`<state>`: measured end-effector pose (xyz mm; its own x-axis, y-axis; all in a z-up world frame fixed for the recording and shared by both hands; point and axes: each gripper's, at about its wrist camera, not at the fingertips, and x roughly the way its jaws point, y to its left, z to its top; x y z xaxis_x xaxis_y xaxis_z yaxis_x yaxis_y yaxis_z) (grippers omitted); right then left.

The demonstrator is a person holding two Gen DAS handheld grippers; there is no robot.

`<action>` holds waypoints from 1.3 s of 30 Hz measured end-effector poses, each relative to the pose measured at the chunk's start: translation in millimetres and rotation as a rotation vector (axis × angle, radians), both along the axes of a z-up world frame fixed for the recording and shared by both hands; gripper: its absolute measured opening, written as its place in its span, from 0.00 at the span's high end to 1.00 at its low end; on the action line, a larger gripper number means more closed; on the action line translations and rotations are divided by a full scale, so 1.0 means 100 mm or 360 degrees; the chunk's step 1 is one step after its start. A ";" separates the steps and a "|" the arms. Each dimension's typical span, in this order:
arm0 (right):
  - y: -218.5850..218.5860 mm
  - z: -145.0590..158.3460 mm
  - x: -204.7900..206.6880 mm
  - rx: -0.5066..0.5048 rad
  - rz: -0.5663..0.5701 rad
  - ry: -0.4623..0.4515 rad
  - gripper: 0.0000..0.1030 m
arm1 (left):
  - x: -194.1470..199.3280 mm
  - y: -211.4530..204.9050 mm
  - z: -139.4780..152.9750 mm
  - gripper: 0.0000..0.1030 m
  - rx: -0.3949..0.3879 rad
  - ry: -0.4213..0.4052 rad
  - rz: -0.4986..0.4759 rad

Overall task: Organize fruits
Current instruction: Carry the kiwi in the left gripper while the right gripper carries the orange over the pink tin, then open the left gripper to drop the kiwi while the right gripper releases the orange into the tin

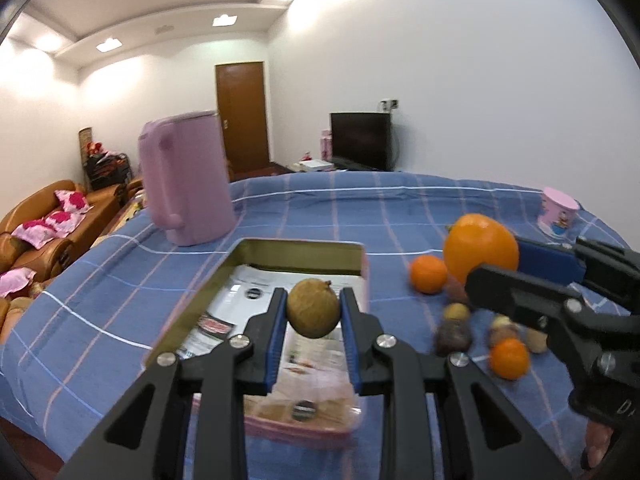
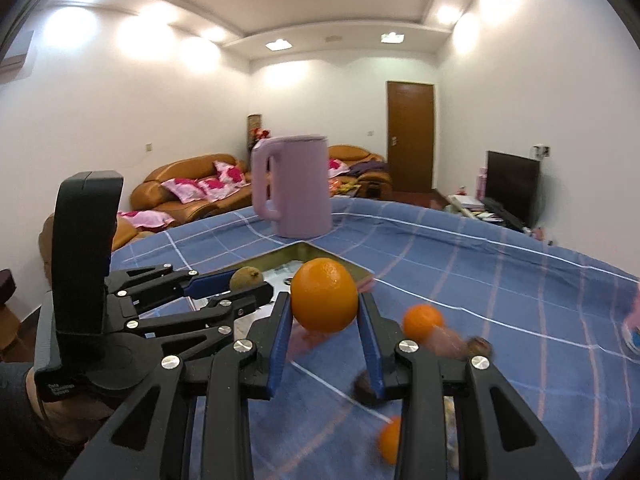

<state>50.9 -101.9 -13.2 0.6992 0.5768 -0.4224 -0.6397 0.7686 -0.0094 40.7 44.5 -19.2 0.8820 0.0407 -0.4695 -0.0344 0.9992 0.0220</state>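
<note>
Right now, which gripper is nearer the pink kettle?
Left. The left gripper hangs over the tin in front of the pink kettle; the right gripper sits further right, above the loose fruit.

Left hand-held gripper [image 1: 313,312] — black linkage arms, blue-padded fingers [image 1: 275,344] — points forward and slightly down, its pads pressed against either side of a small round brown fruit [image 1: 313,307] held clear in the air. Right hand-held gripper [image 2: 325,322], same black-and-blue build, tilts down much the same way and clamps a large round orange [image 2: 324,295] between its pads. The two sit side by side, close together — in the right wrist view the left one shows from the side, its upright black handle held by a hand [image 2: 60,408] in a dark sleeve.
</note>
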 end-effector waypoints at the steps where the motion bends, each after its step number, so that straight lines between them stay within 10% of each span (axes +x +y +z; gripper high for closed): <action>1: 0.08 -0.01 0.05 -0.0016 0.0019 0.0008 0.66 | 0.03 0.06 0.00 0.73 0.0001 0.0010 0.0013; 39: 0.82 -0.45 0.59 -0.0215 0.0097 0.0263 0.66 | 0.58 0.58 -0.31 0.73 -0.0006 0.0292 0.0093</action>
<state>110.2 -19.5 -57.8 0.5798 0.5465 -0.6043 -0.6863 0.7273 -0.0008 99.1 102.4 -50.1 0.7777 0.0871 -0.6226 -0.0878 0.9957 0.0297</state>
